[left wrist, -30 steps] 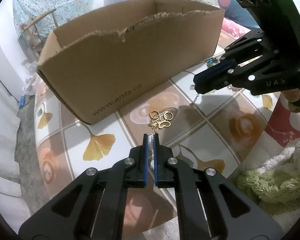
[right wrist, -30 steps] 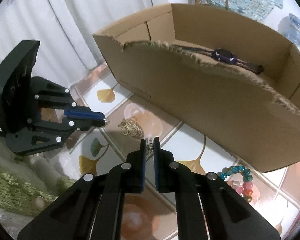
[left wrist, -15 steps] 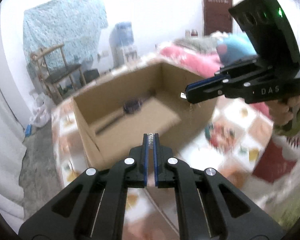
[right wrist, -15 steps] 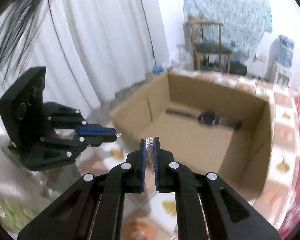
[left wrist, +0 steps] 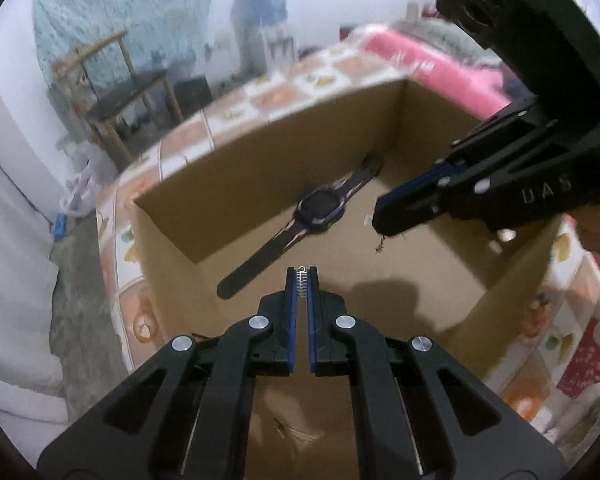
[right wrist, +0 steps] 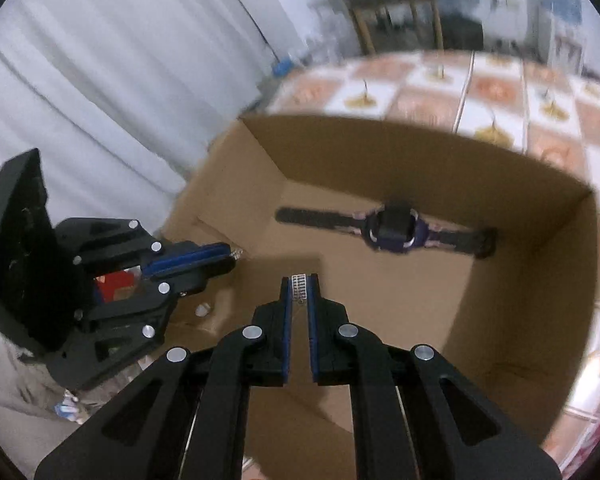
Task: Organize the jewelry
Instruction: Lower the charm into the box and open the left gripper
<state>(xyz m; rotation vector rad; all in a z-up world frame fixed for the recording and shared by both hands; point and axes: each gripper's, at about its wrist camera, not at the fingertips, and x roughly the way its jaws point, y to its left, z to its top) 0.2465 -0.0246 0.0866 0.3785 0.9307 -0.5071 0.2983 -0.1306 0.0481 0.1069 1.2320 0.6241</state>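
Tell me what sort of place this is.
Most likely a lived-in room at home, perhaps a bedroom: a wooden chair against the wall, white curtains, a pink blanket, and a cardboard box on a ginkgo-patterned cloth.

1. A thin silver metal chain with ladder-like links (left wrist: 301, 280) is pinched at each end: one end sits between the closed tips of the left gripper (left wrist: 301, 276), the other between those of the right gripper (right wrist: 299, 286).
2. A purple square-faced wristwatch with long dark straps (right wrist: 392, 230) lies flat, face up, on the floor of the open brown cardboard box (right wrist: 532, 280), ahead of both grippers' tips.
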